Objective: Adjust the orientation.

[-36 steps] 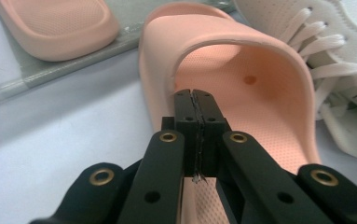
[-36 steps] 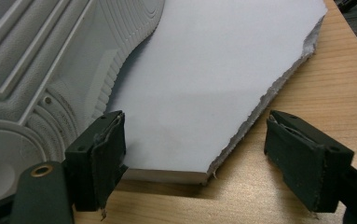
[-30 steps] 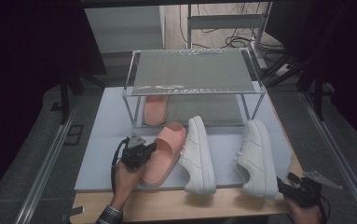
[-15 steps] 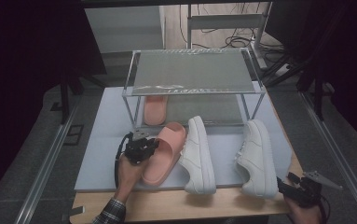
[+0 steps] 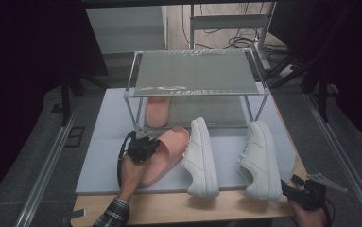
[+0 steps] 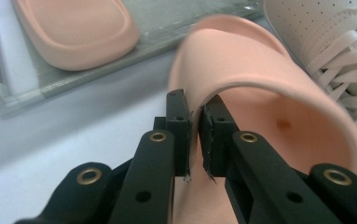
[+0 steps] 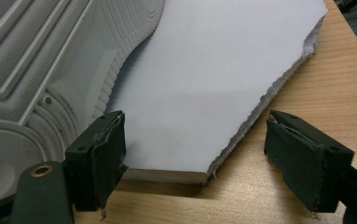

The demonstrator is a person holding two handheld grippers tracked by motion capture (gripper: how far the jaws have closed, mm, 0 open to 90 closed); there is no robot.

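While the left gripper [image 6: 194, 135] is clamped on the strap edge of a pink slide sandal [image 5: 165, 153], that sandal is seen lying on the white mat [image 5: 103, 142] toward the mat's left half, touching a white sneaker [image 5: 202, 158] on its right. A second sneaker [image 5: 261, 161] lies near the mat's front right corner. Another pink slide [image 5: 158, 110] is partly hidden under the wire rack [image 5: 195, 73]. No writing can be read. The right gripper [image 7: 192, 158] is held wide open and empty over the mat's torn corner.

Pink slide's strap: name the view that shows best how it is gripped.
Left gripper view: the left tool pinches the strap edge of the pink slide close up. The high view shows the slide small, grip hidden.
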